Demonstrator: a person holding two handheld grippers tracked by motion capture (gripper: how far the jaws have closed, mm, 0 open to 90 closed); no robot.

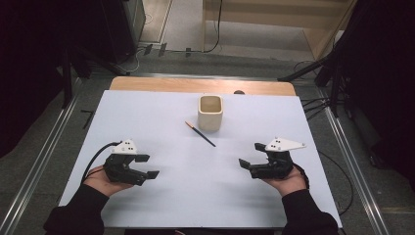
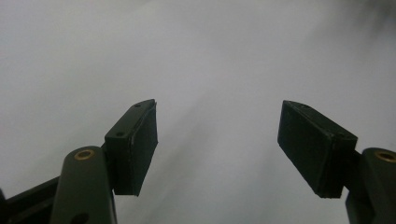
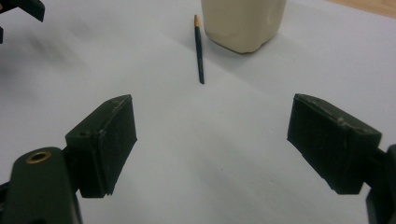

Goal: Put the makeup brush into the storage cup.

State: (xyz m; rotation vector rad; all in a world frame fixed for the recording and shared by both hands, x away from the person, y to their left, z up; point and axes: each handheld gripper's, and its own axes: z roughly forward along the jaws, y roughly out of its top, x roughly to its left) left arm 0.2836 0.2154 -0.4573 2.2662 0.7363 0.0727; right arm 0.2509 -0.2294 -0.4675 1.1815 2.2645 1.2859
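- ok so the left gripper (image 1: 149,166) sits low over the near-left part of the white table (image 1: 161,112), held in the person's left hand (image 1: 100,180), jaws pointing right toward the middle
- its jaws are spread wide with nothing between them — in the left gripper view there's just bare white surface past the two black pads (image 2: 135,147)
- the right gripper (image 1: 250,155) mirrors it on the near-right side, cradled in the right hand (image 1: 286,182), jaws pointing left and a bit toward the far side
- also released, wide gap, nothing in its grip; the right gripper view shows plain table between the pads (image 3: 109,144)
- the pencil (image 1: 199,133) is the thing here — thin, dark shaft with an orange tip, lying flat on the table around the middle, slanting from far-left to near-right
- it's well apart from both grippers, roughly between them but farther out, a little closer to the right one's line of sight — in the right gripper view it lies straight ahead past the jaws
- just beside it on the far-right stands a cream cup (image 1: 210,112), upright, squarish with rounded corners; looks empty from above
- pencil and cup are near each other but I can't see them touching
- black cable (image 1: 95,157) trails off the left gripper toward the left edge
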